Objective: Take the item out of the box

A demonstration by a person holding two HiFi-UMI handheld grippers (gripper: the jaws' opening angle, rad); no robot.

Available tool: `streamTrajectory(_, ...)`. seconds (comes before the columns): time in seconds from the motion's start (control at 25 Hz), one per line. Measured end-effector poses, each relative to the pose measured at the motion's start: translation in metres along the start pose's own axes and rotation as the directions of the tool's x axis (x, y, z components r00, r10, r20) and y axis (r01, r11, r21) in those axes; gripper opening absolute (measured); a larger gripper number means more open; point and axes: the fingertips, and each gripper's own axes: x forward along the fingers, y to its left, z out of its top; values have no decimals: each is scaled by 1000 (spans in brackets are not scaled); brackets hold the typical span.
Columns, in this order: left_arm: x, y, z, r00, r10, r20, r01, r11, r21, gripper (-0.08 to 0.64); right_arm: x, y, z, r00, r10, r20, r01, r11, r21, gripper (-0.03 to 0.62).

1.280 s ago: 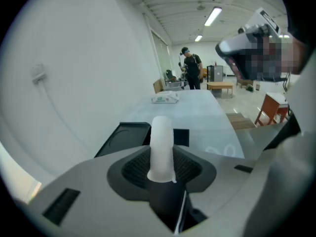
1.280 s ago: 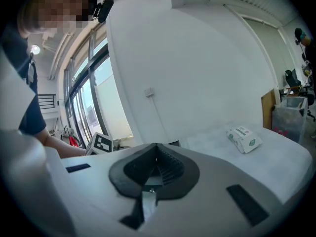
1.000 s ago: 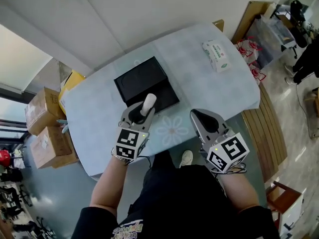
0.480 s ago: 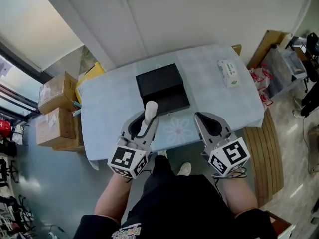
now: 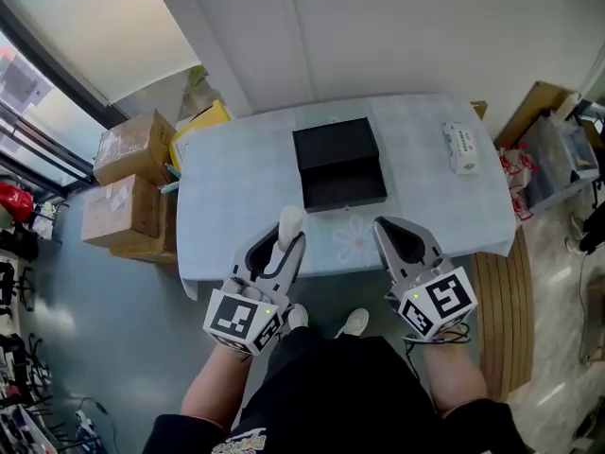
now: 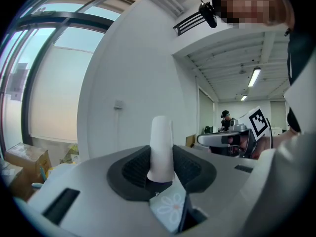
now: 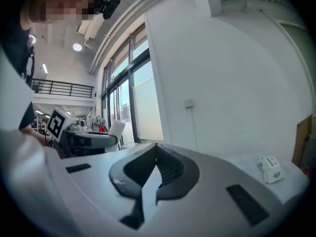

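Observation:
A black box [image 5: 371,197] lies open in the middle of the table [image 5: 236,187], which has a pale blue cloth. My left gripper [image 5: 284,244] is off the table's near edge, well back from the box, and is shut on a white cylindrical item [image 5: 290,223]. In the left gripper view the white item [image 6: 160,147] stands upright between the dark pads [image 6: 136,169]. My right gripper [image 5: 389,230] hovers level beside it, to the right. Its jaws meet at the tips in the right gripper view [image 7: 156,147] with nothing between them.
A white and green tissue pack [image 5: 463,148] lies at the table's right end. Cardboard boxes [image 5: 128,192] and a yellow box [image 5: 200,121] stand on the floor to the left. A wooden bench [image 5: 496,310] sits at the right. A white wall runs behind the table.
Both grippers have drawn back from the table towards the person and risen. The white item stays in the left gripper and is now farther from the box.

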Motion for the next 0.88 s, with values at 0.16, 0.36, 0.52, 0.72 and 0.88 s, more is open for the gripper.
streamTrajectory(0.16, -18, 8, 2, 1000, 9, -1, -9, 1000, 11, 137, 9, 18, -1, 1000, 12, -4, -12, 1000, 7, 9)
streamTrajectory(0.36, -43, 24, -1, 1000, -27, -9, 28, 999, 21, 137, 26, 46, -5, 1000, -6, -11, 6, 1000, 23, 9)
streamTrajectory(0.52, -61, 37, -5, 998, -67, -12, 67, 998, 12, 137, 33, 70, -10, 999, -38, -14, 39, 999, 35, 9)
streamTrajectory(0.72, -74, 43, -11, 990, -137, -19, 138, 990, 11, 137, 31, 94, -18, 995, -97, -27, 98, 994, 39, 9)
streamTrajectory(0.88, -82, 35, -15, 980, -200, -16, 200, 980, 3, 138, 19, 105, -24, 987, -154, -37, 156, 987, 38, 9)
